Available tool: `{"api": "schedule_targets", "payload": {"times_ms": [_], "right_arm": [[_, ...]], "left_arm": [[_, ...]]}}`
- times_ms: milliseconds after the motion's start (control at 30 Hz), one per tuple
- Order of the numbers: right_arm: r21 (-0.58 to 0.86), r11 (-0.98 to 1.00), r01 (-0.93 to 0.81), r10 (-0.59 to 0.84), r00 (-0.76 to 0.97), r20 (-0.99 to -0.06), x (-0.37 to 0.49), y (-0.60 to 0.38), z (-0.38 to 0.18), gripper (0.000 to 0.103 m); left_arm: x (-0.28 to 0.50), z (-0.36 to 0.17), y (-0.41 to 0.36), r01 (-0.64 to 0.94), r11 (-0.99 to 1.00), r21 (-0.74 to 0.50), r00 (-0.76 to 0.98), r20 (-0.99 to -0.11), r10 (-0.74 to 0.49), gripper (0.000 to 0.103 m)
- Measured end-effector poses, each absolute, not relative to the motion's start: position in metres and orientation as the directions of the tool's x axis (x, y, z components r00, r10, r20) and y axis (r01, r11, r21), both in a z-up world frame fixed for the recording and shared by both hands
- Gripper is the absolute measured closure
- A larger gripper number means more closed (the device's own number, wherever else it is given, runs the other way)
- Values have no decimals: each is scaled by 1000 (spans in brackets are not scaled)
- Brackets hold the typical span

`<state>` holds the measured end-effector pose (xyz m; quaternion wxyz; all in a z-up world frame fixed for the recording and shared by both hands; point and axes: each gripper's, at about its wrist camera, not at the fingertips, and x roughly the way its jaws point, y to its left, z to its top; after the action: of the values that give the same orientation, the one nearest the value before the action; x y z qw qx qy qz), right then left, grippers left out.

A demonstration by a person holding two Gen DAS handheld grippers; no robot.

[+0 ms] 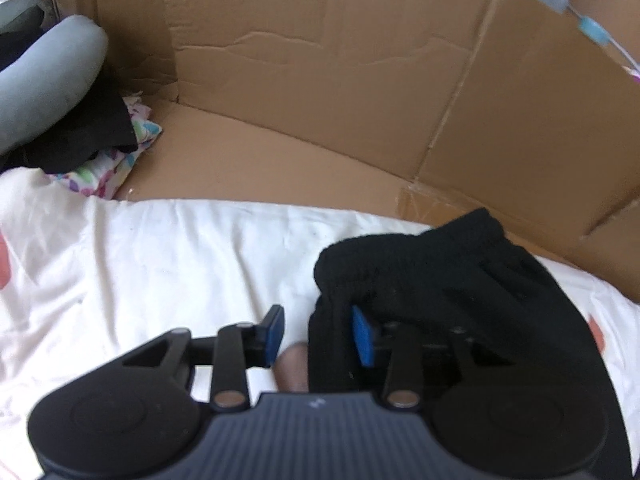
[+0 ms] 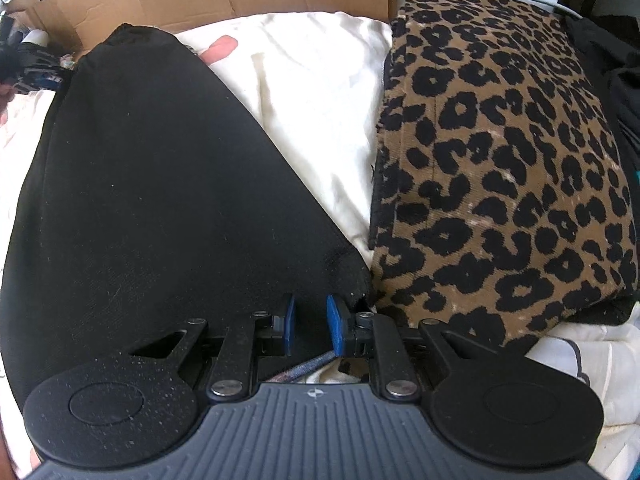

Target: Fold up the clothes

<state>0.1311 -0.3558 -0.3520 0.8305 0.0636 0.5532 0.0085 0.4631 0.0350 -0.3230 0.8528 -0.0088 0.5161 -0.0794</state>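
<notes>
Trouble is most likely at the left gripper (image 1: pixel 320 334): its blue pads stand apart with only white sheet (image 1: pixel 168 264) and a glimpse of skin in the gap, while the bunched end of the black garment (image 1: pixel 432 276) is draped over the outside of one finger rather than caught between the two. If that hand lifts or pulls now, I would expect the cloth to slide off the finger and slump into a heap, undoing whatever line the fold has. A close on empty air, or on the sheet beneath, would drag the bedding instead of the clothing.

The right gripper (image 2: pixel 310 322) sits at the garment's near corner with its pads close together but a visible gap between them; black cloth runs behind that gap, and I cannot tell whether any of it is truly pinched. A weak hold there would let the corner slip as soon as the other end moves.

The black garment itself lies spread across the white sheet as a broad, smooth, matt panel with a straight diagonal edge running down to the right gripper and faint lint specks on its surface; its far end is thick and rumpled. A folded leopard-print garment (image 2: pixel 504 152) rests just beside that corner, close enough to be nudged. A cardboard wall (image 1: pixel 340 64) stands behind the sheet, with a small pile of other clothes (image 1: pixel 100 140) at its corner.
</notes>
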Motion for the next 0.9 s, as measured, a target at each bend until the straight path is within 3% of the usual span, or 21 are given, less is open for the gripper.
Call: {"api": "schedule_targets", "payload": {"times_ms": [300,600,733,900], "right_arm": [[137,987,78,95,402,-911,121,-355,-342,79],[202,973,-110,230,481,-846,132,-308,-330,78],[199,964,-178,263,500,-825,149,-285,-332,63],[191,952,-238,289,500,-816,169,-264,-340,62]], "left_arm": [[413,-298,17,280,952,-125,436,-867,-242,65],[389,-329,-20,373,918,-132,415,-862,-292,66],[376,-346,-30,371,920,-125,409,-868,-283,68],[346,-358,-44,405,911,-75,420,-870,-258,67]]}}
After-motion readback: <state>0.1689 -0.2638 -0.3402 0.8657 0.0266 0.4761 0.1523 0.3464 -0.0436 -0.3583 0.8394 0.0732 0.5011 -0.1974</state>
